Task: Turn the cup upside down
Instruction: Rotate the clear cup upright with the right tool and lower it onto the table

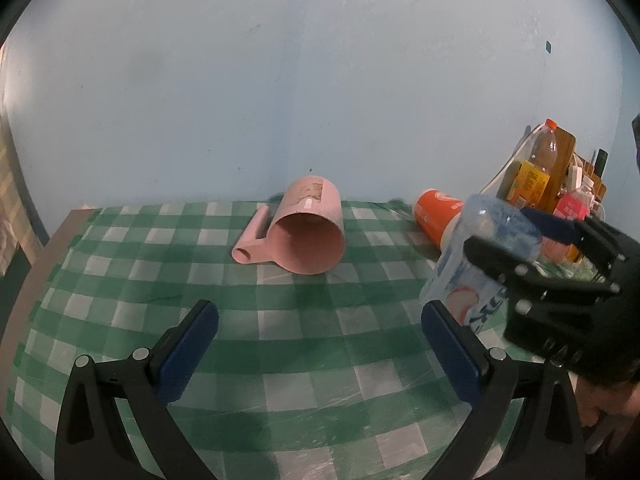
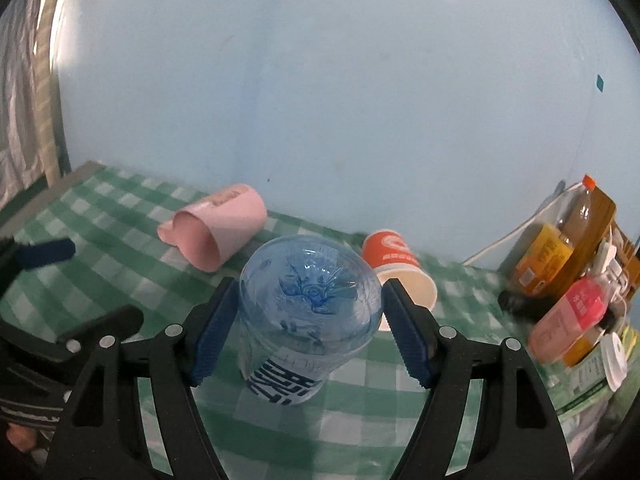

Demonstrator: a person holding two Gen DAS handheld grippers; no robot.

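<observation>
A clear blue plastic cup (image 2: 308, 312) with a printed label stands upside down on the checked tablecloth, base up. My right gripper (image 2: 310, 328) has a pad on each side of it and is closed on it; it also shows in the left wrist view (image 1: 480, 260). My left gripper (image 1: 320, 344) is open and empty above the cloth. A pink mug (image 1: 308, 232) lies on its side ahead of it, mouth toward me, and also shows in the right wrist view (image 2: 216, 228).
An orange paper cup (image 2: 400, 268) lies on its side behind the blue cup. Bottles and boxes (image 2: 568, 272) crowd the right end of the table. A blue wall stands close behind. The table's left edge (image 1: 44, 264) is near.
</observation>
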